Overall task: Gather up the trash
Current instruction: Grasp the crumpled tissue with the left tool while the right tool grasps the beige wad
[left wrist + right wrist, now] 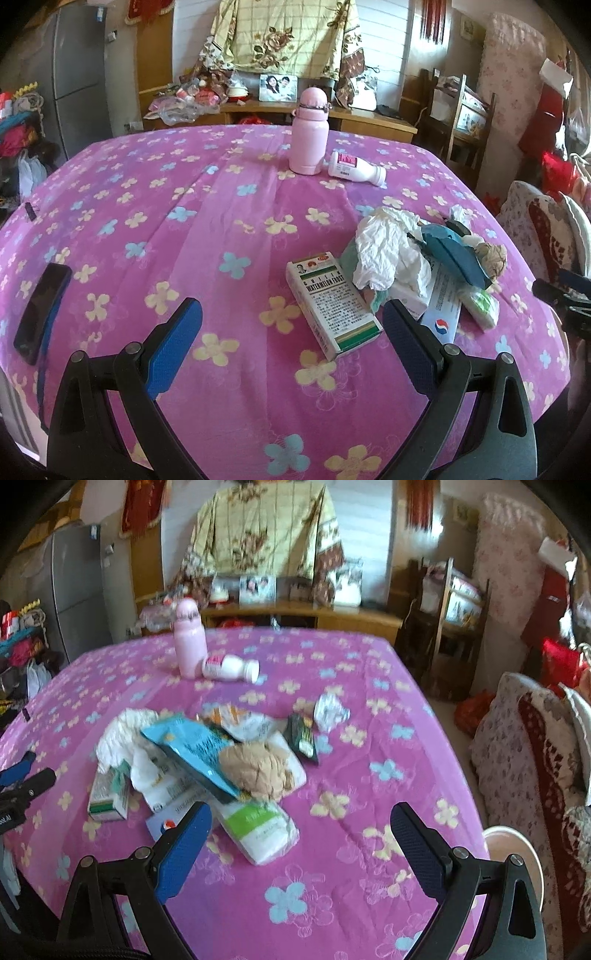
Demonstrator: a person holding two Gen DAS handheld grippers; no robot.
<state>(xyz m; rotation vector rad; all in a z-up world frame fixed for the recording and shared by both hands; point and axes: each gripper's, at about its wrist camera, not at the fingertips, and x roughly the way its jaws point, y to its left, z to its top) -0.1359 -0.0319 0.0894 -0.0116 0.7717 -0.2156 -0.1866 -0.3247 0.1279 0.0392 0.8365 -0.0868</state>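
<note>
A pile of trash lies on the pink flowered tablecloth (pixel 147 206): a white and green medicine box (pixel 332 306), crumpled white paper (pixel 388 251), a blue wrapper (pixel 195 753), a brown paper ball (pixel 255 768), a white and green tissue pack (pixel 262 830), a dark wrapper (pixel 303 738) and a crumpled silver wrapper (pixel 330 710). My left gripper (pixel 291 347) is open and empty, just short of the medicine box. My right gripper (pixel 303 845) is open and empty, just short of the tissue pack.
A pink flask (pixel 309 131) stands at the table's far side with a white pill bottle (pixel 356 168) lying beside it. A dark phone (pixel 40 310) lies at the left edge. A pale round bin rim (pixel 517 856) shows below the right table edge. Cushioned chairs (pixel 535 757) stand right.
</note>
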